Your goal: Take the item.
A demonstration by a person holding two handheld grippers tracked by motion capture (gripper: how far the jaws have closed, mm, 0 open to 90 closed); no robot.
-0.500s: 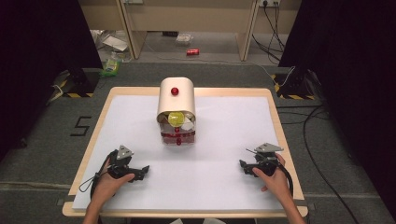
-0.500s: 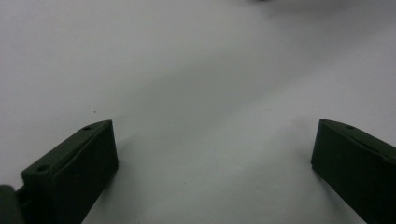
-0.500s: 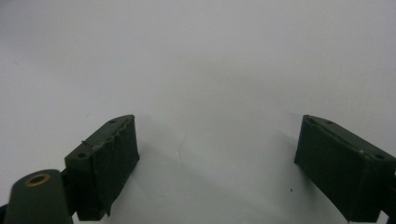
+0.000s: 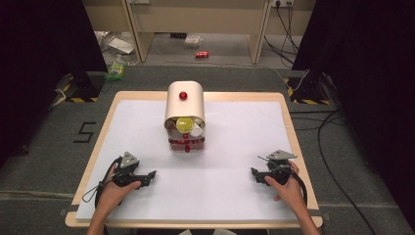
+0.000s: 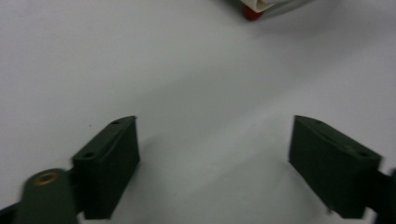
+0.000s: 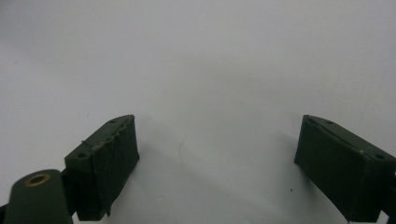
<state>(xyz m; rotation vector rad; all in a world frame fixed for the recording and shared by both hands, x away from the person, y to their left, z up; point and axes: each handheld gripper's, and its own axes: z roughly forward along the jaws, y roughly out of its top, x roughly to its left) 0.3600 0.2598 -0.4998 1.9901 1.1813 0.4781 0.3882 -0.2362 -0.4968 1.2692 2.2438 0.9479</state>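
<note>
Here both tools rest on the tabletop (image 4: 235, 196), left tool (image 4: 150, 175) and right tool (image 4: 254, 172) gaping empty, ready to reach; the bread box (image 4: 185, 105) stands ahead between them, well apart.

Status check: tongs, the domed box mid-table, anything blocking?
Left tongs and right tongs open, empty, resting on the white sheet. Domed box upright at centre, yellow ball inside, untouched. Path clear.
</note>
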